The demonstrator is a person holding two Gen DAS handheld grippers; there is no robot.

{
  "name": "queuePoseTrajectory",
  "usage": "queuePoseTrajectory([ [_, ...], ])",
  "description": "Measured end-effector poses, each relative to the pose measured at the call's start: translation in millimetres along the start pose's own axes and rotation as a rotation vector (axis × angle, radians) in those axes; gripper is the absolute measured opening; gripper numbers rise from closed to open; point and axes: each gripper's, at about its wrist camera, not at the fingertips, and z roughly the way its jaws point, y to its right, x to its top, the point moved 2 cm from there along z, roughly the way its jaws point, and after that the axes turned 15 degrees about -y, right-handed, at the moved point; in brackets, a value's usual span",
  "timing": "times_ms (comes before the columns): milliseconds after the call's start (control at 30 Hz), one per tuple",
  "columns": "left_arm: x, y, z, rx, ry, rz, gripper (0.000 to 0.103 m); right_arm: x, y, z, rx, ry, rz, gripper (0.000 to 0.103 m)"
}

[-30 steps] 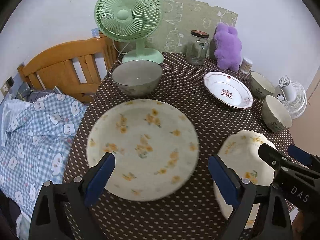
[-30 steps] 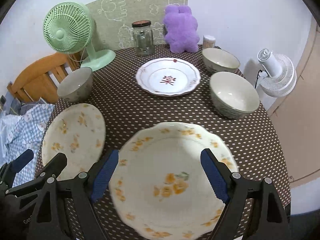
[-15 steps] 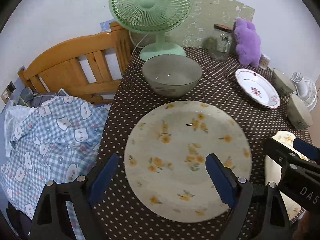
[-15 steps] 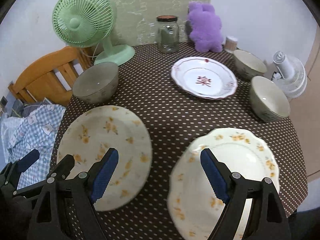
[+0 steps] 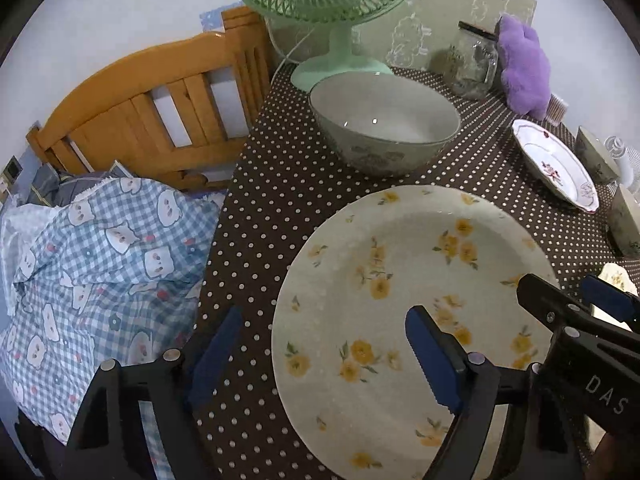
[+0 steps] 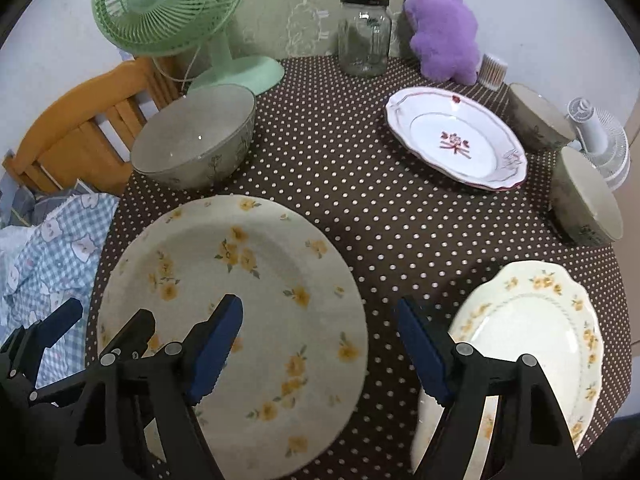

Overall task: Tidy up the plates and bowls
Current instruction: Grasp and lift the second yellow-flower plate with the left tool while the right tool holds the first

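Closing but wide, the left gripper [image 5: 324,354] is straddling the flowered plate [image 5: 412,292] at its nine o'clock rim; the right gripper [image 6: 320,344], also closing, is gripping nothing.

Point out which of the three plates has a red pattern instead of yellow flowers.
The white plate at the back right, in front of the purple plush toy. It has a red sprig in its middle; the two nearer plates have yellow flowers.
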Motion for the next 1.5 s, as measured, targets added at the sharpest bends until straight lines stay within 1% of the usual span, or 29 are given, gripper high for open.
queuePoseTrajectory([
  [67, 1.1, -1.3, 6.7, -0.003, -0.015, 0.002, 0.08, 1.6, -1.8, 6.6, -0.002, -0.016, 0.004, 0.08],
  [200, 5.1, -2.3, 16.4, -0.02, -0.041, 0.002, 0.071, 4.0, -4.6, 19.2, -0.013, -0.045, 0.015, 0.073],
  [267, 7.7, -2.9, 18.5, -0.035, -0.048, -0.004, 0.068, 4.7, -6.6, 24.8, -0.018, -0.061, 0.013, 0.07],
  [300, 9.0, -3.2, 19.9, -0.038, -0.052, -0.004, 0.065, 4.6, -7.0, 27.1, -0.018, -0.067, 0.013, 0.069],
  [367, 11.1, -2.3, 22.8, -0.045, -0.062, 0.002, 0.063, 4.9, -7.9, 31.4, -0.026, -0.077, 0.014, 0.069],
  [633, 10.7, -0.6, 22.0, -0.047, -0.059, 0.009, 0.063, 7.4, -13.6, 39.1, -0.058, -0.102, 0.012, 0.069],
  [800, 9.4, 0.6, 20.1, -0.046, -0.077, 0.003, 0.062, 8.5, -13.2, 38.1, -0.051, -0.121, 0.025, 0.067],
  [867, 7.7, -0.5, 18.3, -0.06, -0.083, -0.006, 0.062, 9.9, -8.6, 36.6, -0.036, -0.136, 0.041, 0.067],
  [1067, 4.4, -0.8, 8.1, -0.051, -0.085, -0.027, 0.062, 7.3, -7.0, 25.3, -0.02, -0.127, 0.021, 0.067],
  [1200, 0.6, 3.7, -4.1, -0.042, -0.072, -0.029, 0.062, 3.8, -4.9, 13.1, -0.019, -0.112, 0.008, 0.067],
  [1500, -9.5, 26.5, -30.1, -0.043, -0.018, -0.028, 0.062, -3.1, 18.1, -10.2, -0.011, -0.079, 0.014, 0.067],
])
